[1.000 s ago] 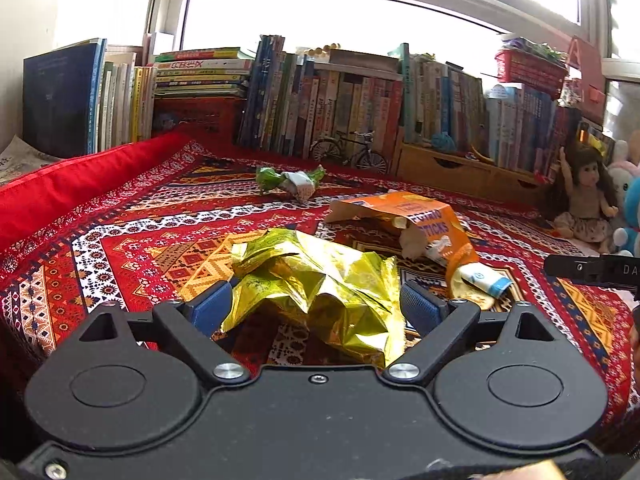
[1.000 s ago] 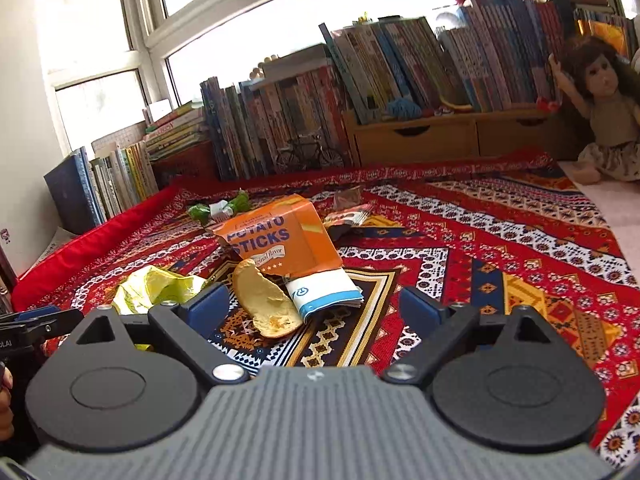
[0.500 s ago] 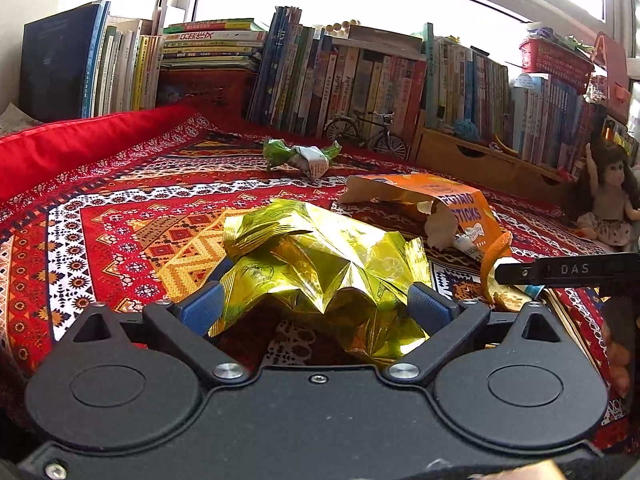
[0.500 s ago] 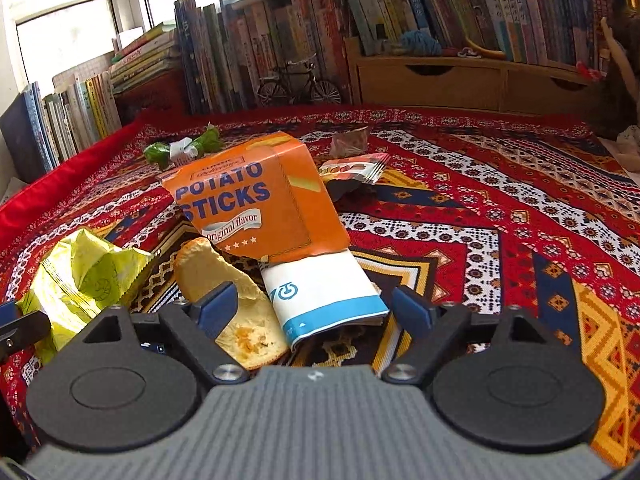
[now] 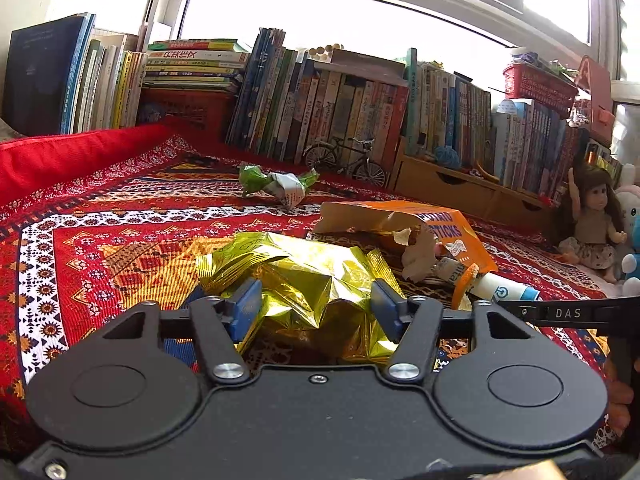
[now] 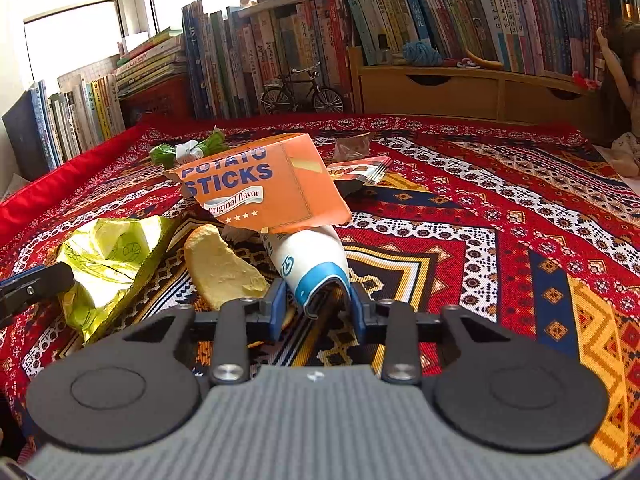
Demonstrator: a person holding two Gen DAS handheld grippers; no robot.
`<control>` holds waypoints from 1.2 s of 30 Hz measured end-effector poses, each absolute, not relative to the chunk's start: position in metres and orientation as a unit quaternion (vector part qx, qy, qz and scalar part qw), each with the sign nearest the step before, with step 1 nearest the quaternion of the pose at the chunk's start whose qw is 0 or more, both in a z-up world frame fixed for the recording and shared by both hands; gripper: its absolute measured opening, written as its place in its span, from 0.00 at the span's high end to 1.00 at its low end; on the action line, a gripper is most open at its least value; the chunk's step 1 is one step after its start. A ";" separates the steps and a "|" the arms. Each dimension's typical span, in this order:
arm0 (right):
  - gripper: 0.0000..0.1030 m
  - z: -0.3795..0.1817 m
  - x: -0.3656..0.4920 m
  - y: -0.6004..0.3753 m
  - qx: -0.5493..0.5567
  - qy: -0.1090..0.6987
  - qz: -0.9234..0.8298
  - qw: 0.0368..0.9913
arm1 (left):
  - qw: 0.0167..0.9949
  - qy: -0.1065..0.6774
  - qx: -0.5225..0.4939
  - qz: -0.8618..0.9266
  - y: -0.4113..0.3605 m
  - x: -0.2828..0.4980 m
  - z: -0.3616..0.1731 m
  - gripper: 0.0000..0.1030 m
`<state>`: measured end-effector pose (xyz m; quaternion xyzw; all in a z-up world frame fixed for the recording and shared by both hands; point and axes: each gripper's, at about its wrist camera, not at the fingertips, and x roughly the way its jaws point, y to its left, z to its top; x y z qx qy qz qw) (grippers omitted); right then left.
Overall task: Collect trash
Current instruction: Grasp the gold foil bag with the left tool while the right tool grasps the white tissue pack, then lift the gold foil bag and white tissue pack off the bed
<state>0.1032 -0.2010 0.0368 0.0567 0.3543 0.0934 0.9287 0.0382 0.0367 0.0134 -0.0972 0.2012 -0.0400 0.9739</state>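
Gold foil, crumpled into a loose mound, marks the yellow snack wrapper (image 5: 304,280) that lies on the patterned red rug (image 5: 100,248) squarely between the blue pads of the left tool (image 5: 316,304); its jaws have just been closing and now press the wrapper's two flanks, roughly half shut, the bulk of the foil bulging forward beyond the tips. Just to that wrapper's right, past a curved pale peel (image 6: 224,268), a flattened white-and-blue paper cup (image 6: 312,268) lies with its long axis running straight away from the right tool (image 6: 316,304), its open rim end nearest and pinched between the pads, which have also just been closing and now stand narrow on it. The far end of the cup is tucked under an orange potato-sticks box (image 6: 264,188), so a pull back along the cup's own line looks likely to slide it free, while a straight lift may drag the box with it. Each piece sits directly ahead of its own tool, left for the foil, right for the cup, and the two lie close side by side. Farther back, out of both grips, lie a green twisted wrapper (image 5: 276,184) and a small red-and-white packet (image 6: 360,172), before a wall of books (image 5: 340,108).
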 end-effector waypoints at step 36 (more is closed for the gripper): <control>0.66 0.051 0.048 -0.217 0.034 0.333 0.084 0.938 | 0.922 0.238 -0.306 -0.007 0.080 0.065 -0.006 0.00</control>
